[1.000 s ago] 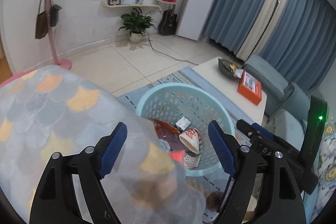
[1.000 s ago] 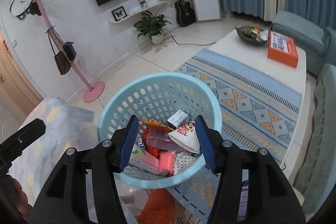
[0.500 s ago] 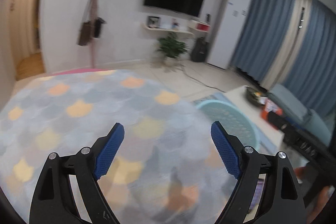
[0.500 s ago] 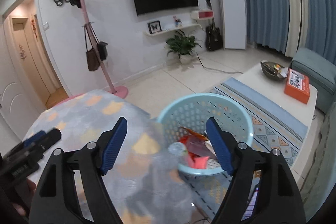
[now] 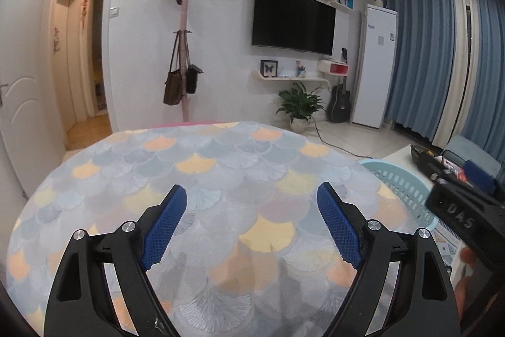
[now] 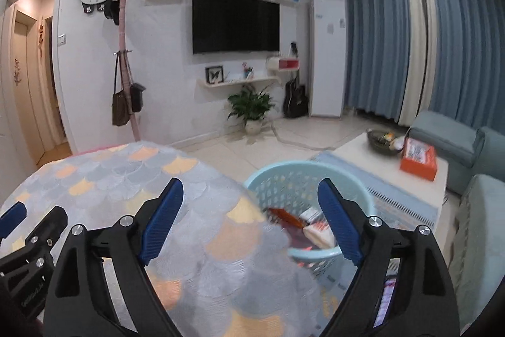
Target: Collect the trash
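Scalloped tablecloth (image 5: 221, 172) under both wide-open grippers, left gripper (image 5: 251, 225), right gripper (image 6: 249, 221), basket (image 6: 293, 179) trash (image 6: 315, 229) visible only rightward.

Perforated plastic basket (image 6: 303, 179); matt patterned cloth tabletop (image 5: 221, 166).

basket (image 6: 285, 179): pale blue, perforated, upright, beyond the right jaws
trash (image 6: 311, 226): red and white wrappers inside the basket
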A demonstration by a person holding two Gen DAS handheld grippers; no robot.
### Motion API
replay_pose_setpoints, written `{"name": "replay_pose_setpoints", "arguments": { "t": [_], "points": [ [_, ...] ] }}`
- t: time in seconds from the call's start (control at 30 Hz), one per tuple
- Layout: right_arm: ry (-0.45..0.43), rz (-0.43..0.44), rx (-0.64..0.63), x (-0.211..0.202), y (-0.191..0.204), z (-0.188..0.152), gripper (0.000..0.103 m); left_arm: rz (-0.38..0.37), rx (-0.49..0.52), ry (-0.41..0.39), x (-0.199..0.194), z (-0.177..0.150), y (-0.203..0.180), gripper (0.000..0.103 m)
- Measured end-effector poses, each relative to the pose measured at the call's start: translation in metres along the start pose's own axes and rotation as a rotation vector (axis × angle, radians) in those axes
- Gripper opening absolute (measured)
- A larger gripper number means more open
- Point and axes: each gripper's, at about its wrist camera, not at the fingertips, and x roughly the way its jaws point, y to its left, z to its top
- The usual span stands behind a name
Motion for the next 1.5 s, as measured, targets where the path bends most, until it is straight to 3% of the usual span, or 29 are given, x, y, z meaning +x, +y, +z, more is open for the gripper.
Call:
{"name": "replay_pose_setpoints", "arguments": {
  "t": [0.27,1.5],
  "points": [
    [0.021,-0.013,-0.002,0.009,0.009,-0.008,0.084,-0.013,-0.073,0.023,0.002,-0.004,0.013,0.085],
    [0.037,0.003,0.012,0.013,0.01,-0.009,0.089,0.045,-0.075,0.007,-0.006,-0.006,0.01,0.089]
  ]
}}
